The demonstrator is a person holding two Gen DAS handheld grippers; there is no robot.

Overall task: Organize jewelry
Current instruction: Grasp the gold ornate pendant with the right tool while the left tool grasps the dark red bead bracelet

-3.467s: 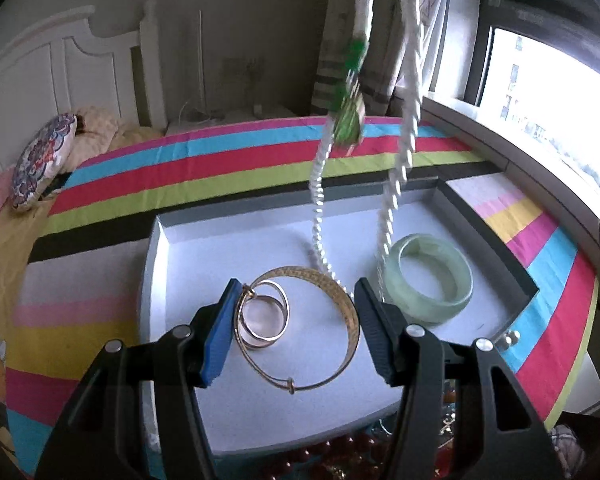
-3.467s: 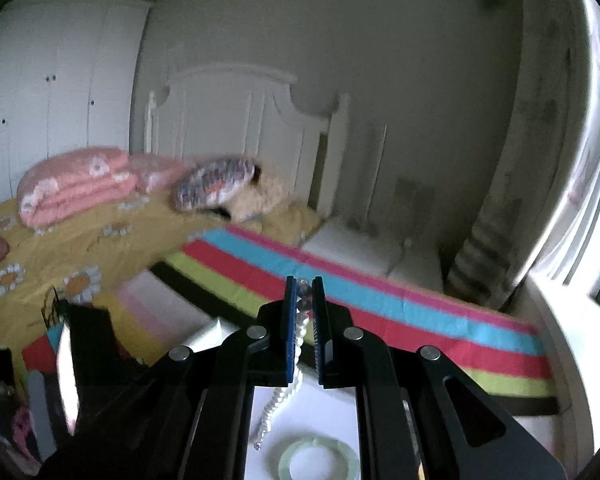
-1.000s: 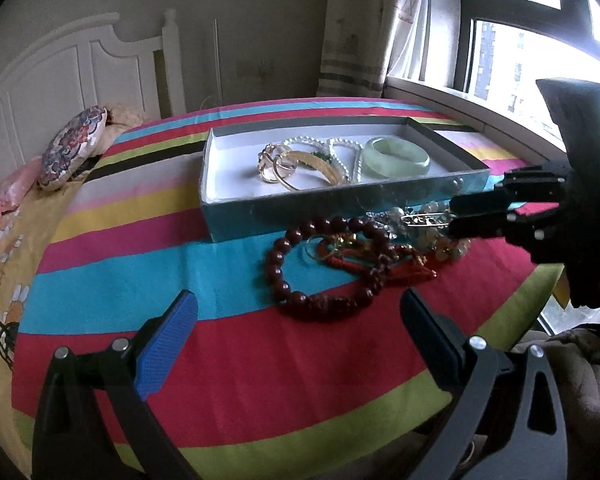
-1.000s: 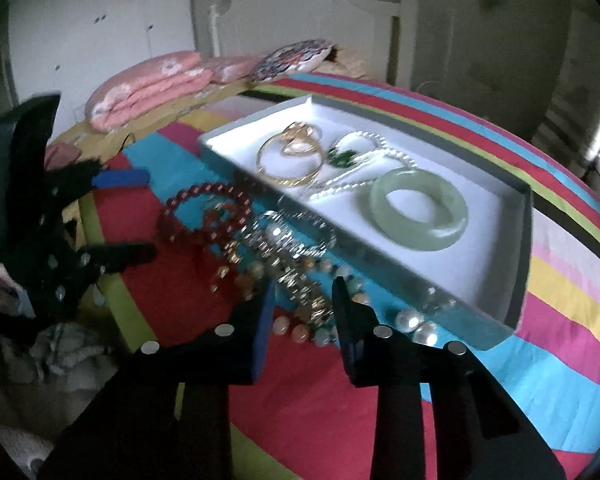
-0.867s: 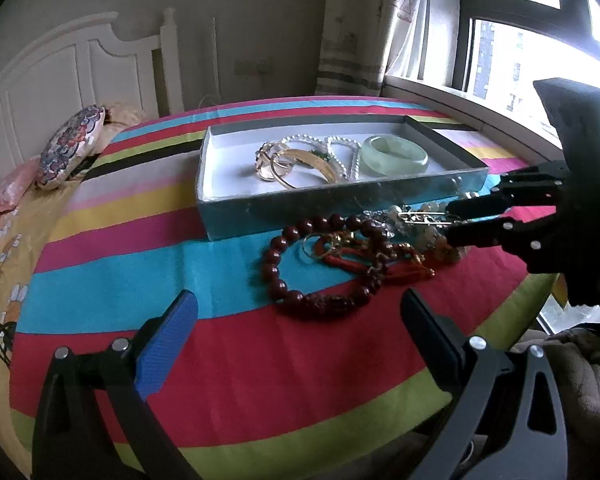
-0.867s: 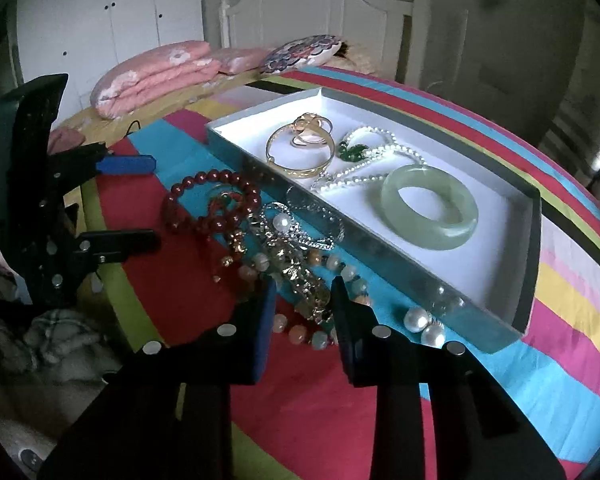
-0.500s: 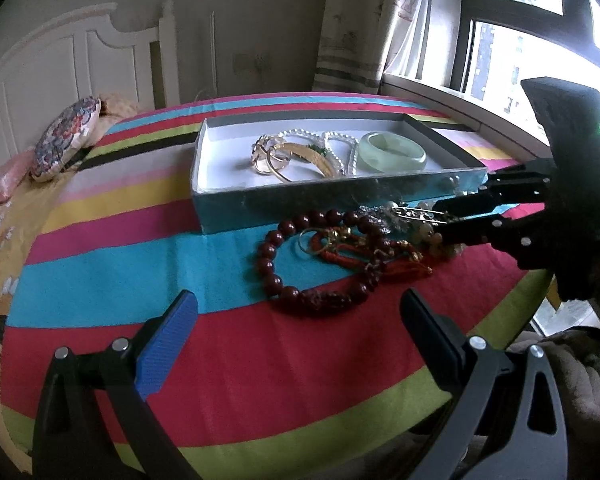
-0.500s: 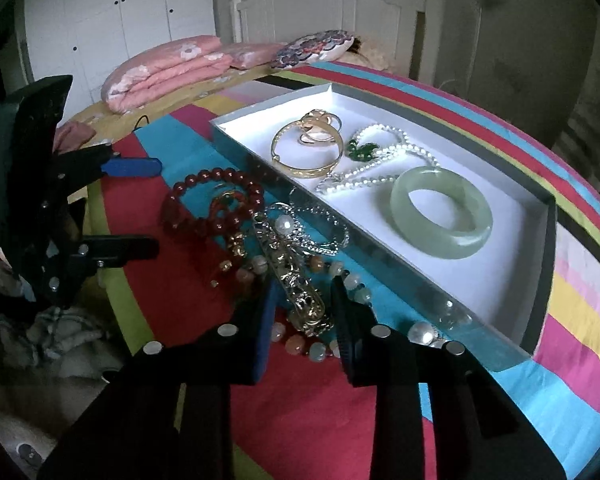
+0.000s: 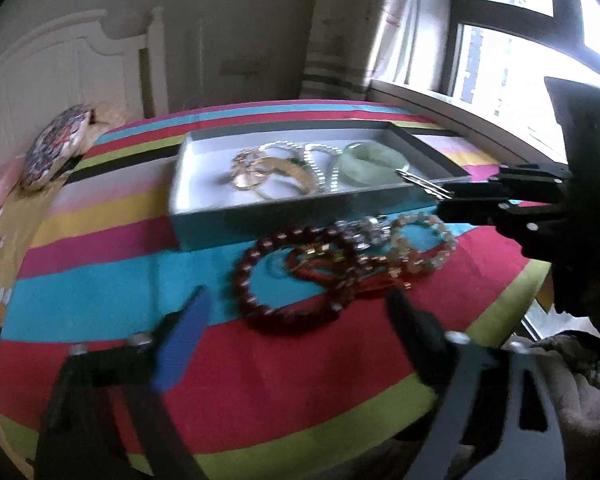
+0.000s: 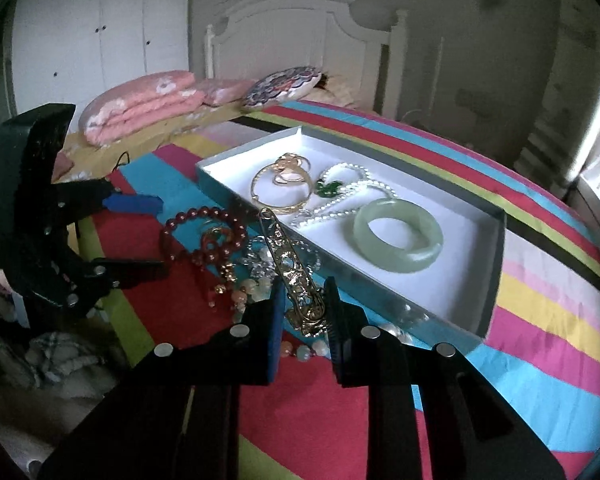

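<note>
My right gripper (image 10: pixel 304 292) is shut on an ornate gold brooch (image 10: pixel 288 256), held lifted over the jewellery pile (image 10: pixel 236 264). From the left wrist view its pin tip (image 9: pixel 420 184) pokes out of the right gripper (image 9: pixel 444 201) just over the box wall. My left gripper (image 9: pixel 296 320) has its jaws closing, pads touching nothing. A dark red bead bracelet (image 9: pixel 284 272) lies on the cloth just ahead of its fingertips. The white-lined box (image 10: pixel 496 280) holds gold bangles (image 10: pixel 280 196), a pearl necklace (image 10: pixel 340 196) and a jade bangle (image 10: pixel 398 236).
A pale bead bracelet (image 9: pixel 420 248) and red cord pieces lie tangled beside the red beads. The striped cloth (image 9: pixel 100 292) drops off at its near edge. A patterned cushion (image 9: pixel 56 148) and white headboard are at the back, a window (image 9: pixel 520 68) to the right.
The right gripper has lifted the gold brooch up out of the pile. The left gripper's jaws have narrowed, with the red bead bracelet closer ahead of them.
</note>
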